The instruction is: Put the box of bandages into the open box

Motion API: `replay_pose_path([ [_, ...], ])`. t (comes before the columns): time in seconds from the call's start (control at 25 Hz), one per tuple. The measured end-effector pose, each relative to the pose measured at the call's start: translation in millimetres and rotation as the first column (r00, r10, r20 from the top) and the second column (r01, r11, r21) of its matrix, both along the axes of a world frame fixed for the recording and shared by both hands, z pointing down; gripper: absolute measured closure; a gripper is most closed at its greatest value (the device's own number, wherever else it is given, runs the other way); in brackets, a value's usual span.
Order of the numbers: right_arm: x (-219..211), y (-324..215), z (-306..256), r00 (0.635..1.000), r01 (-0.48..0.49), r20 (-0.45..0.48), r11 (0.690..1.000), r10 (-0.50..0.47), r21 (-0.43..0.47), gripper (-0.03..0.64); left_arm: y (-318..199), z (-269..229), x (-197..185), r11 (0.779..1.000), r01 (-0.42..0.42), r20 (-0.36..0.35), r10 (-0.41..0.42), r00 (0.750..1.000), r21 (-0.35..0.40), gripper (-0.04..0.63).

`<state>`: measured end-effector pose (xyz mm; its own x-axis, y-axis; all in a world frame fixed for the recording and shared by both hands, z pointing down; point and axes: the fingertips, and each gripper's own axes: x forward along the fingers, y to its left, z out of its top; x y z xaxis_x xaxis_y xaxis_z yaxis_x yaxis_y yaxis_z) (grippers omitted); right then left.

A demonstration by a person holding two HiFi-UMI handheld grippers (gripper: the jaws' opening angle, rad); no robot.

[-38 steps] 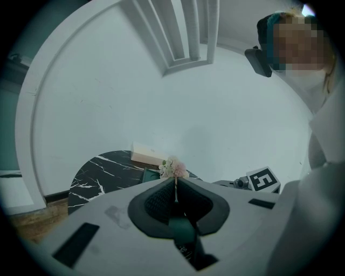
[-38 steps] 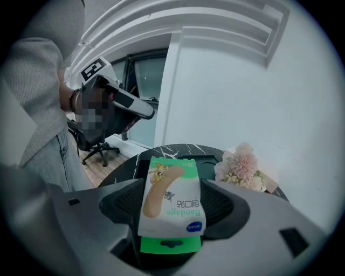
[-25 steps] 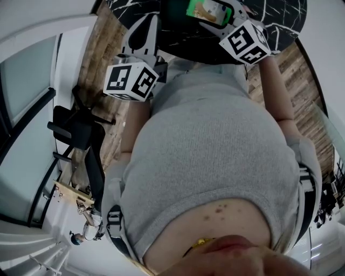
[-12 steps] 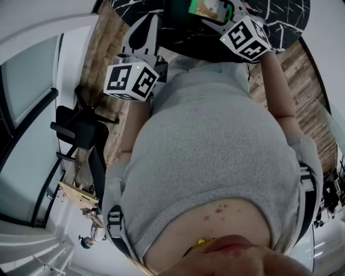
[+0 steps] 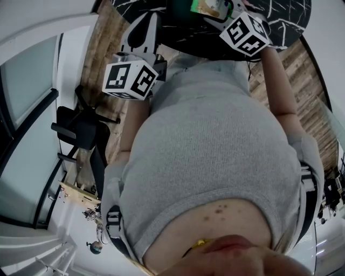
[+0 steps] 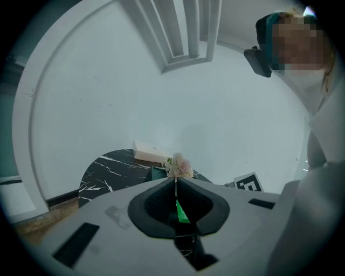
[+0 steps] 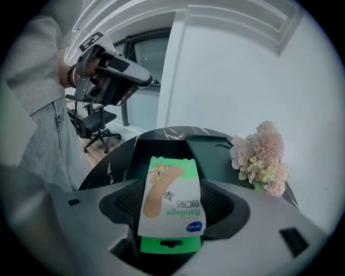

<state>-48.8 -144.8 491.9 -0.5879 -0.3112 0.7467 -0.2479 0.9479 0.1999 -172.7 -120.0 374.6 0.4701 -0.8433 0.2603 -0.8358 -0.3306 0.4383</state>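
Note:
The box of bandages (image 7: 171,202), green and white with a plaster printed on it, is clamped between the jaws of my right gripper (image 7: 173,186). Just beyond it on the black marble table (image 7: 110,167) stands the open box (image 7: 161,148), dark green, with its lid (image 7: 215,148) lying beside it. In the head view the box of bandages (image 5: 207,6) shows at the top edge, above the table. My left gripper (image 6: 176,183) is shut with nothing in it and hangs off the table's near left edge (image 5: 146,21).
A bunch of pale pink flowers (image 7: 261,159) stands right of the open box. A flat white box (image 6: 151,152) lies at the table's far side. A black office chair (image 5: 81,132) stands on the wooden floor at left. The person's grey-clad torso (image 5: 215,161) fills the head view.
My right gripper has carried the box of bandages a little farther out over the table. The left gripper has barely moved.

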Motion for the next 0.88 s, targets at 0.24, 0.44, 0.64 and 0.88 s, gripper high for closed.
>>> replay_pose_path([
  [0.24, -2, -1, 8, 1.0, -0.002, -0.012, 1.0, 0.002, -0.014, 0.259, -1, 3, -5, 1.0, -0.002, 0.007, 0.002, 1.0, -0.008, 0.577],
  [0.44, -3, 0, 13, 1.0, -0.002, -0.024, 1.0, 0.002, -0.025, 0.259, -2, 3, -5, 1.0, -0.008, 0.011, 0.008, 1.0, -0.009, 0.577],
  [0.64, -2, -2, 18, 0.999, -0.009, -0.032, 0.999, 0.008, -0.04, 0.259, -4, 3, -6, 1.0, -0.011, 0.013, 0.011, 1.0, -0.007, 0.577],
  [0.88, -2, -2, 26, 0.998, 0.006, -0.07, 0.997, -0.011, -0.074, 0.259, -6, 3, -6, 1.0, -0.014, 0.009, 0.014, 1.0, -0.006, 0.577],
])
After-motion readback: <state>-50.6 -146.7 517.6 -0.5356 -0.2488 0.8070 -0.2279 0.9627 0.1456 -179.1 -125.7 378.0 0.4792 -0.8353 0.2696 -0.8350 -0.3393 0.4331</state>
